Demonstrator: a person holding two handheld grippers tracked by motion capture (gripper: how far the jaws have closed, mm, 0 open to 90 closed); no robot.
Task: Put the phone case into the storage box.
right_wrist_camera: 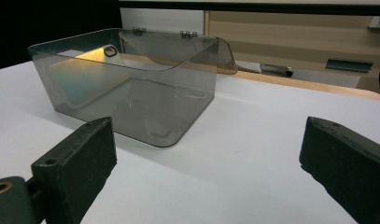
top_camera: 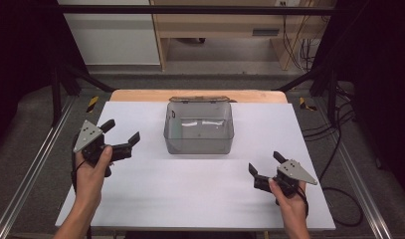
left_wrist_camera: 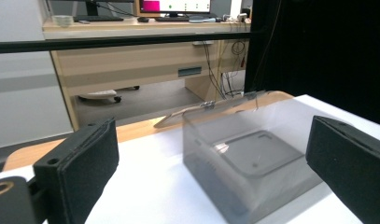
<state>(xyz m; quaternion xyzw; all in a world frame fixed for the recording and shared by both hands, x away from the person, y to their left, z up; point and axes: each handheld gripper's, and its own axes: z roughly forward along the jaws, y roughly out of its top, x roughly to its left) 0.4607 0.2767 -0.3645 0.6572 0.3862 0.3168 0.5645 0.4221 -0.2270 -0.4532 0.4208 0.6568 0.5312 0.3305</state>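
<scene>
A clear smoky plastic box [top_camera: 198, 128] stands at the middle back of the white table [top_camera: 190, 189], its hinged lid [top_camera: 199, 99] swung open behind it. Nothing lies inside it. My left gripper [top_camera: 121, 131] is held left of the box, open, jaws pointing toward it. My right gripper [top_camera: 265, 163] hovers at the front right, open, with nothing between its jaws. In the left gripper view the box [left_wrist_camera: 246, 154] sits ahead and to the right between the spread jaws. In the right gripper view the box [right_wrist_camera: 127, 81] is ahead to the left.
A wooden desk [top_camera: 225, 25] stands on the floor beyond the table. Cables [top_camera: 334, 149] trail down at the right. Black frame bars [top_camera: 190, 9] cross the back, and metal rails [top_camera: 31, 169] run along both sides.
</scene>
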